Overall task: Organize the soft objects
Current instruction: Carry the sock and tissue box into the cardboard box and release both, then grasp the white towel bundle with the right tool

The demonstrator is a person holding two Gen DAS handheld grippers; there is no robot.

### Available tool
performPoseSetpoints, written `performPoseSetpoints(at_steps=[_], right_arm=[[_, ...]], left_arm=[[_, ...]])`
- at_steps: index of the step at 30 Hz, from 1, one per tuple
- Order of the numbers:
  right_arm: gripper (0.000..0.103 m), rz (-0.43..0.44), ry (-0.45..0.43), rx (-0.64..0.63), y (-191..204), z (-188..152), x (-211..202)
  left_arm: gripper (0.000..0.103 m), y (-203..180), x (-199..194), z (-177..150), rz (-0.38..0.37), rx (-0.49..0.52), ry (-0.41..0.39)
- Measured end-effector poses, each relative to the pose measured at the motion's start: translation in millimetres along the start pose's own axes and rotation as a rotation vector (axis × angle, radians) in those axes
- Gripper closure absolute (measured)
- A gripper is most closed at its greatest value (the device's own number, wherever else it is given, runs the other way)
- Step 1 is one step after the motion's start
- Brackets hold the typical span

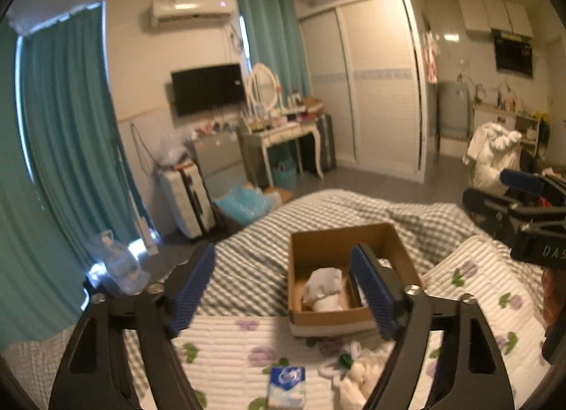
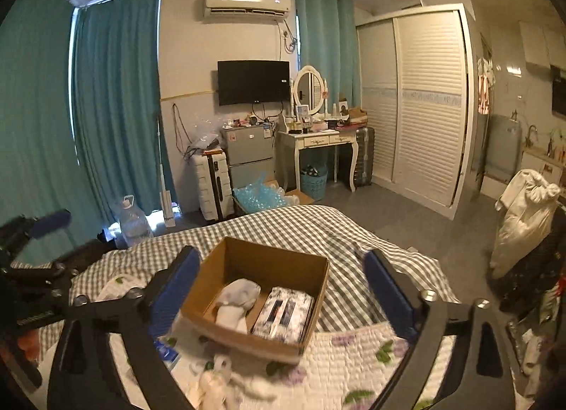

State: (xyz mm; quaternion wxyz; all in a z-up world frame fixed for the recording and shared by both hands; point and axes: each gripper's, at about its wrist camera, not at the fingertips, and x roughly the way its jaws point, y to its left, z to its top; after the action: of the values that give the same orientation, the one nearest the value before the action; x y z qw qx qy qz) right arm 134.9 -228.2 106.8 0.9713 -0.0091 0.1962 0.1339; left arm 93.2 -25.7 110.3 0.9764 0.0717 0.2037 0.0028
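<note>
Both hand-held grippers, left (image 1: 283,291) and right (image 2: 283,298), gape empty over the cardboard box (image 2: 258,289) (no label legible).

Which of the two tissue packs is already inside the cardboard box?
The floral-patterned pack, lying in the cardboard box beside the white socks. The blue-and-white pack is on the quilt, outside the box.

The left claw (image 1: 283,289) hangs over the bed (image 1: 442,229) with its blue-padded jaws spread wide and nothing between them. Beyond it a cardboard box (image 1: 339,243) sits where the floral quilt (image 1: 226,342) meets the checked sheet, holding a bundled white cloth (image 1: 323,289). Near the bed's near edge lie a blue-and-white tissue pack (image 1: 287,387) and a heap of white soft items (image 1: 357,371). The right claw (image 1: 520,197) shows at the bed's right edge.
</note>
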Motion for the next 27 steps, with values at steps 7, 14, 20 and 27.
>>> performPoseSetpoints(at_steps=[7, 14, 20, 27], right_arm=[[0.0, 0.017, 0.075, -0.065, 32, -34, -48], [0.0, 0.075, 0.215, -0.066, 58, -136, -32], [0.0, 0.141, 0.367, -0.06, 73, -205, 15], [0.008, 0.177, 0.482, -0.048, 98, -254, 62]], left_arm=[[0.015, 9, -60, -39, 0.008, -0.022, -0.005], [0.015, 6, -37, -109, -0.008, -0.072, 0.125], [0.015, 9, -8, -172, -0.026, -0.135, 0.224], [0.015, 8, 23, -222, -0.018, -0.144, 0.355]])
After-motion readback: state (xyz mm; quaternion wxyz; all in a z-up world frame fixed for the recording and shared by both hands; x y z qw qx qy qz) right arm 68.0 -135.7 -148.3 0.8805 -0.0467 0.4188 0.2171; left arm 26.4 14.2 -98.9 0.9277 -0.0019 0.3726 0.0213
